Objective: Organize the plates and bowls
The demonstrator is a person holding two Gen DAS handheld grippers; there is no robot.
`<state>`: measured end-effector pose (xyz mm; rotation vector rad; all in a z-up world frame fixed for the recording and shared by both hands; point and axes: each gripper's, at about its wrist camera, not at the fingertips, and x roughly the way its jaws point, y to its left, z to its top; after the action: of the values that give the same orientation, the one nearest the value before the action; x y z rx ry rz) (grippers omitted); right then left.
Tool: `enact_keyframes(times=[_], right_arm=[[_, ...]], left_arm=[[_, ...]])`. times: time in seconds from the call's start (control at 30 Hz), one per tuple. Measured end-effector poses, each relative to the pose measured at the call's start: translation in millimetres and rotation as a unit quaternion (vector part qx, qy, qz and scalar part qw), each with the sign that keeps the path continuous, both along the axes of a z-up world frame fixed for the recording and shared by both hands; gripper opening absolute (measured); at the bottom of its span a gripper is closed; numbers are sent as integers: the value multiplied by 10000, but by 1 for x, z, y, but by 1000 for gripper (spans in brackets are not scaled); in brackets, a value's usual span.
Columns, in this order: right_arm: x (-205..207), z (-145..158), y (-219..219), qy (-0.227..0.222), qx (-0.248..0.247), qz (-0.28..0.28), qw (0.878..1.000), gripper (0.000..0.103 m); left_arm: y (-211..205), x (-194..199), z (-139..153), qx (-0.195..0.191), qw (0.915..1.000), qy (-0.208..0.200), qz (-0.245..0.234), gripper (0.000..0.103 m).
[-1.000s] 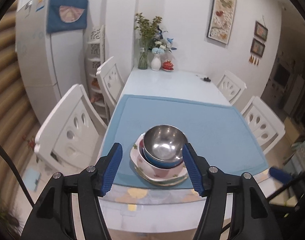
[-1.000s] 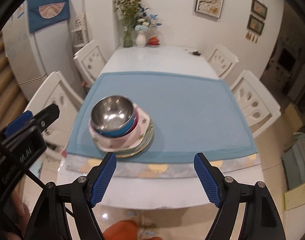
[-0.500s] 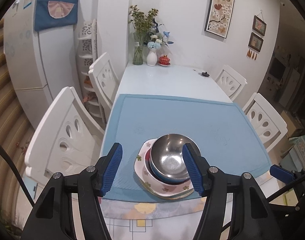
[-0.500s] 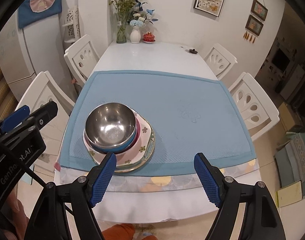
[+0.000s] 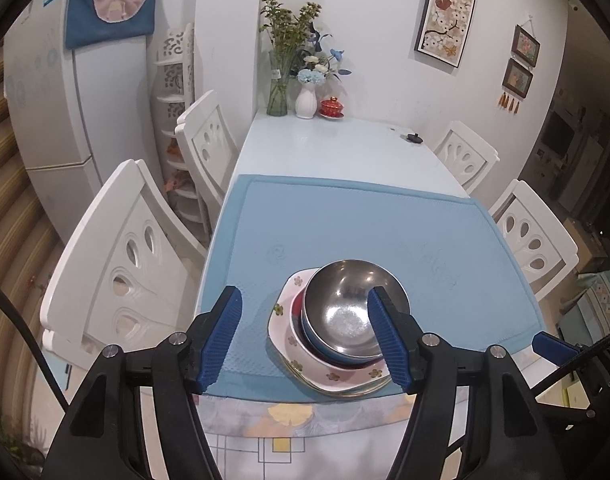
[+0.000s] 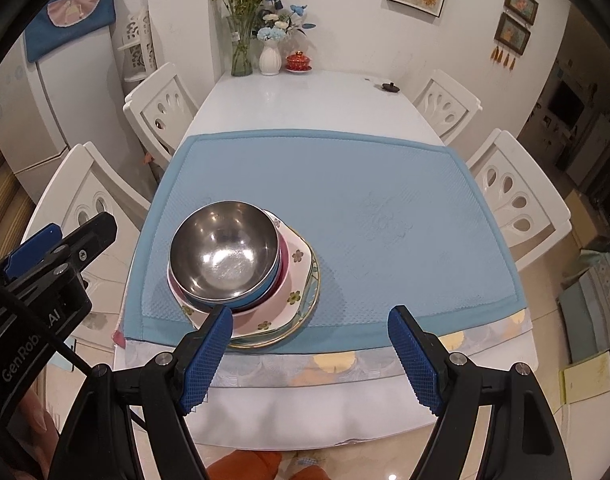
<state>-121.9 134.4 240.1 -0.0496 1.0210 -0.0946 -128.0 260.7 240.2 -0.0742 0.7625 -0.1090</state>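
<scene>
A steel bowl [image 5: 347, 304] [image 6: 225, 254] sits on top of a blue bowl and a pink bowl, nested on a floral square plate [image 5: 283, 320] [image 6: 293, 292] over a round plate [image 6: 311, 300]. The stack stands on the blue mat [image 5: 345, 224] [image 6: 345, 184] near its front left corner. My left gripper [image 5: 305, 336] is open and empty, held above and in front of the stack. My right gripper [image 6: 313, 356] is open and empty, near the table's front edge, right of the stack.
White chairs [image 5: 117, 264] [image 6: 517, 200] stand along both sides of the white table [image 6: 305, 96]. Vases with flowers [image 5: 289, 76] and a red lidded cup [image 6: 298, 60] stand at the far end. A fridge [image 5: 57, 120] is at the left.
Both grippers have drifted left and closer to the table, so the stack sits lower and further right in the left view. The dishes have not moved.
</scene>
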Motion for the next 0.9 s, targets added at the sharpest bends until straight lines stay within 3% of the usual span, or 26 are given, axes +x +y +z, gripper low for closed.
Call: enact_keyframes(times=[0.57, 0.8, 0.9], right_arm=[[3, -8, -16, 202, 266, -282, 9990, 78], [3, -7, -13, 187, 318, -252, 9990, 78], [4, -8, -14, 204, 420, -249, 9986, 78]], left_arm=[[-13, 6, -3, -10, 9998, 115, -139, 64], [-7, 8, -3, -213, 9995, 157, -154, 64], [-6, 8, -2, -266, 9994, 181, -123, 70]])
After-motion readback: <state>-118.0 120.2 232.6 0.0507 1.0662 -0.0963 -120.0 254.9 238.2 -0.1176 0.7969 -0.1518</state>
